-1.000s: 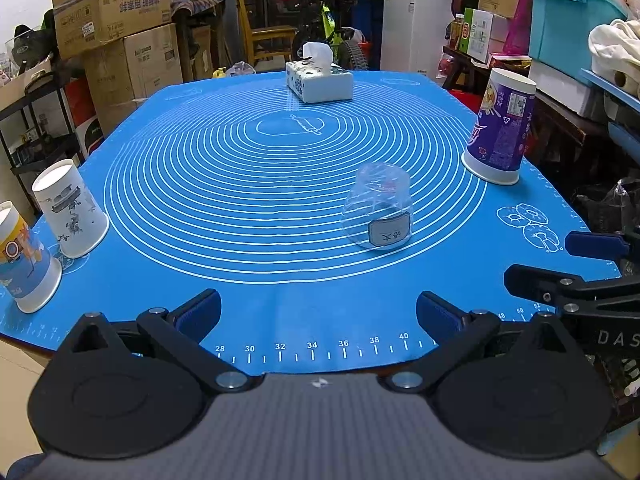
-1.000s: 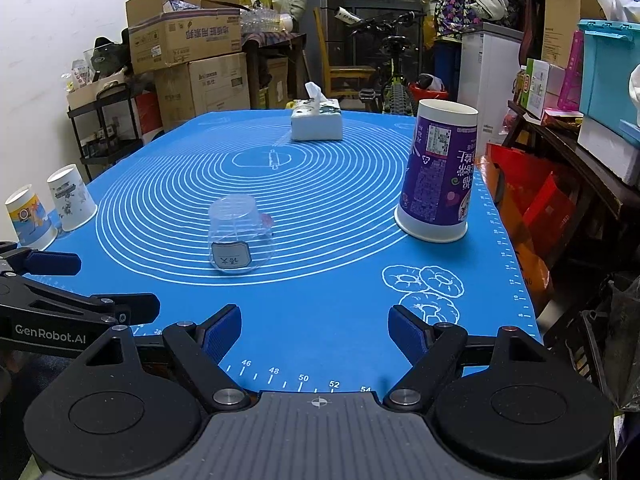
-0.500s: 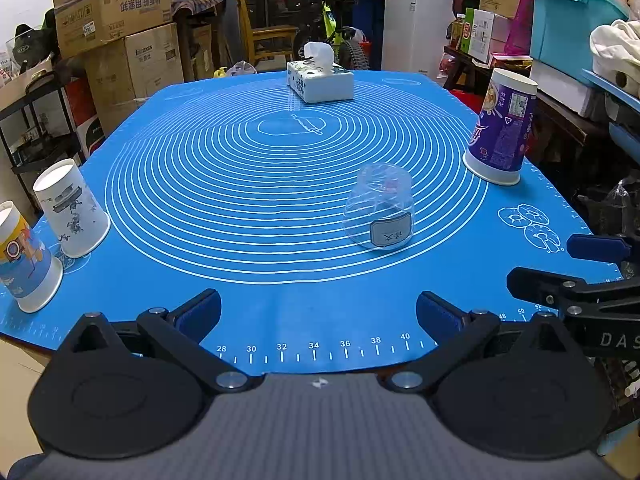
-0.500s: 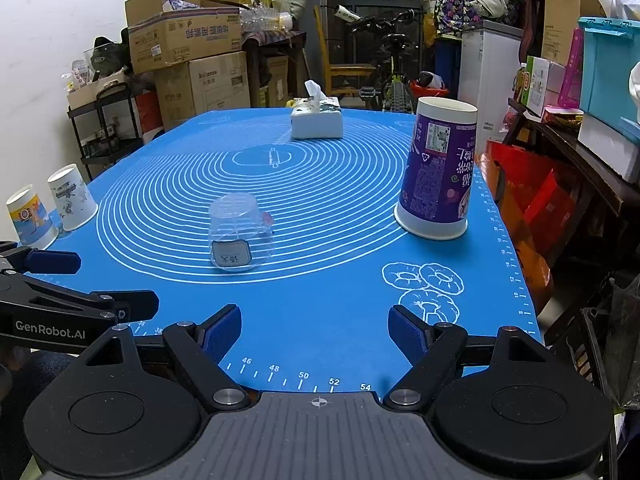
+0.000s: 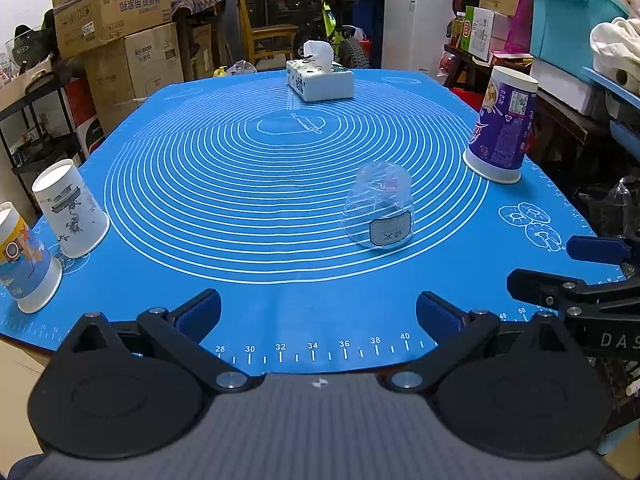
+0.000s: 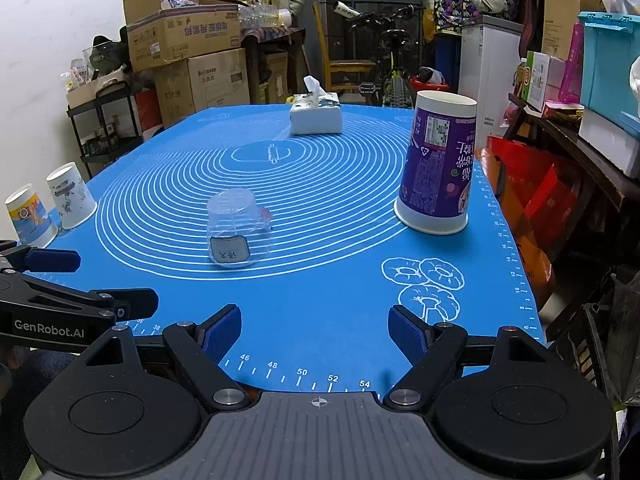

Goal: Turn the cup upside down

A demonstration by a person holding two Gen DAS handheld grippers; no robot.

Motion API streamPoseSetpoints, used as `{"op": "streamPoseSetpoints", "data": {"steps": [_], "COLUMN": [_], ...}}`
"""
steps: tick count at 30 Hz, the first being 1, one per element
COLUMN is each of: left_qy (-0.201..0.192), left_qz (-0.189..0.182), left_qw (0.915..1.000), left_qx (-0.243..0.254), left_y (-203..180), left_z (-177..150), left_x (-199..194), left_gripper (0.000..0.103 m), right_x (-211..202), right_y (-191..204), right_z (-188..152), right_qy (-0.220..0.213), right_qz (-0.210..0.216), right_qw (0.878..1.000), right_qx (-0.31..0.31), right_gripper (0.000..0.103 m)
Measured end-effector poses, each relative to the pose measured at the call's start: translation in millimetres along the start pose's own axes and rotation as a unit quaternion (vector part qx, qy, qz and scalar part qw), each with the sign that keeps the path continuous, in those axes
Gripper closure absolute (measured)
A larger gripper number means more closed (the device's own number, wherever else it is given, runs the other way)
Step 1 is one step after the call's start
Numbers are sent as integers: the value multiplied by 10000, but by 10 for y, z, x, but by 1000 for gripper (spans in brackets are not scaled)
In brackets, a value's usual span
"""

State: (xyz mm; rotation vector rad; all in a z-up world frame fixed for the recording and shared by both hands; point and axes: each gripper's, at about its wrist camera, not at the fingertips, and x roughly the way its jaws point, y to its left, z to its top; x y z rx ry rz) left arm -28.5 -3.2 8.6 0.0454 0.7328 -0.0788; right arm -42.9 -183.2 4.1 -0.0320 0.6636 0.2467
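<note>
— Now, seen the clear cup (image 5: pixel 378 208)?
— Yep. Upside down on the blue mat (image 5: pixel 280 152), nearer the right edge, touching nothing.
— And the left gripper (image 5: pixel 318 310)?
— Spread wide at the near edge, holding nothing.
— Right gripper (image 6: pixel 315 326)?
— Same. Wide apart, well short of the cup.

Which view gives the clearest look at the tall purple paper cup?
The right wrist view: the tall purple paper cup stands close and large, rim down, its upside-down print readable. The left wrist view shows it smaller, out at the blue mat's right edge.
</note>
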Motion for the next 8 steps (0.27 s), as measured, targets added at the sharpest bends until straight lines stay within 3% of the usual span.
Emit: {"op": "streamPoseSetpoints", "data": {"steps": [8], "left_qy": [24], "left_qz": [35], "left_qw": [10000], "left_qx": [1], "left_y": [-4], "left_z": [5], "left_x": [17], "left_gripper": [1], "right_x": [5], "right_y": [-14], "right_z": [-5], "right_qy": [2], "right_qz": [28], "right_qw": [10000], "right_qx": [14], "right_gripper": [20]}}
